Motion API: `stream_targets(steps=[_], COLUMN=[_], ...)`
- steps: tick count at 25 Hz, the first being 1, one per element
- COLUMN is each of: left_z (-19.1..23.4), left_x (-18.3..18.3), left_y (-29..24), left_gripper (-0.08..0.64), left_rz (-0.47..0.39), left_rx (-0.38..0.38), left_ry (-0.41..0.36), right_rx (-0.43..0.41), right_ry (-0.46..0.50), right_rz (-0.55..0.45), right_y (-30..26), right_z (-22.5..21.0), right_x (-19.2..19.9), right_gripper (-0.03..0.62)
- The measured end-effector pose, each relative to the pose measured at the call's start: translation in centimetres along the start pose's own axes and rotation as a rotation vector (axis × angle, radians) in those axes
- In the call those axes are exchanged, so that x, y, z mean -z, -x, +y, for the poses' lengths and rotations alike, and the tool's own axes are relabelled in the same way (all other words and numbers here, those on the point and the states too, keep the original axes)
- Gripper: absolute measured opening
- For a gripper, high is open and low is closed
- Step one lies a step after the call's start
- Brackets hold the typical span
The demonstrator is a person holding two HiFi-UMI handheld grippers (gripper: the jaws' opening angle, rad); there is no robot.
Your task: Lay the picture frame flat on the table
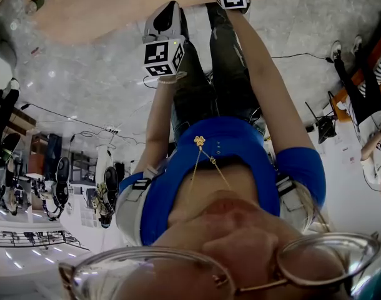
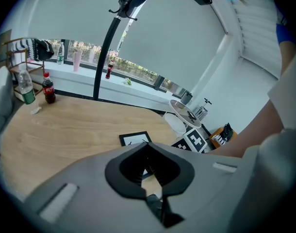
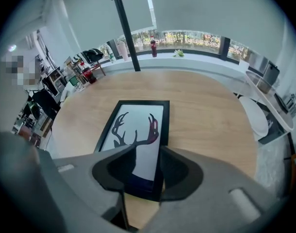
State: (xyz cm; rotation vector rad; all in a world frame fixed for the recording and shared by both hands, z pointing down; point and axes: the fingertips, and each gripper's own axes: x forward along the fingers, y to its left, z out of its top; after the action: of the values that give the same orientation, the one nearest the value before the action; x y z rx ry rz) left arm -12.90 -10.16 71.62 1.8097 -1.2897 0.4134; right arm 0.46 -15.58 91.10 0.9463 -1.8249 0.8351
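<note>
Picture frame [image 3: 138,130] lay flat, face up, on the counter [image 3: 206,110], long axis roughly 6-to-12 in the right gripper view. Right hand-held gripper [image 3: 147,152] hung over its 6 o'clock end, jaws about half apart, not pinching as far as I could see. Task looked done. Best move was to widen and lift straight off without dragging the frame. Left hand-held gripper [image 2: 148,144] was pinched together and empty, with the frame just past its tips at 12 o'clock. It needed no move.
</note>
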Motion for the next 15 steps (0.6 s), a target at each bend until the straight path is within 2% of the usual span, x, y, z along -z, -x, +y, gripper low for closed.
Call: stream_targets(steps=[3, 4, 9, 15], left_z=[0.0, -0.1, -1.1, -1.4], left_x=[-0.1, -0.1, -0.3, -1.3], left_y=[-0.1, -0.1, 0.2, 0.6], left_gripper=[-0.003, -0.003, -0.004, -0.005], left_rz=[0.004, 0.004, 0.003, -0.006], left_rx=[-0.001, 0.0, 0.005, 0.008], left_ry=[-0.003, -0.005, -0.018, -0.038], right_rx=[0.012, 0.012, -0.018, -0.066], right_ry=[0.029, 0.036, 0.049, 0.128], right_rz=[-0.014, -0.014, -0.006, -0.014], right_y=[0.4, 0.5, 2.0, 3.4], right_z=[0.1, 0.2, 0.8, 2.6], right_x=[-0.3, -0.2, -0.1, -0.9], right_gripper=[0.023, 0.002, 0.003, 0.003])
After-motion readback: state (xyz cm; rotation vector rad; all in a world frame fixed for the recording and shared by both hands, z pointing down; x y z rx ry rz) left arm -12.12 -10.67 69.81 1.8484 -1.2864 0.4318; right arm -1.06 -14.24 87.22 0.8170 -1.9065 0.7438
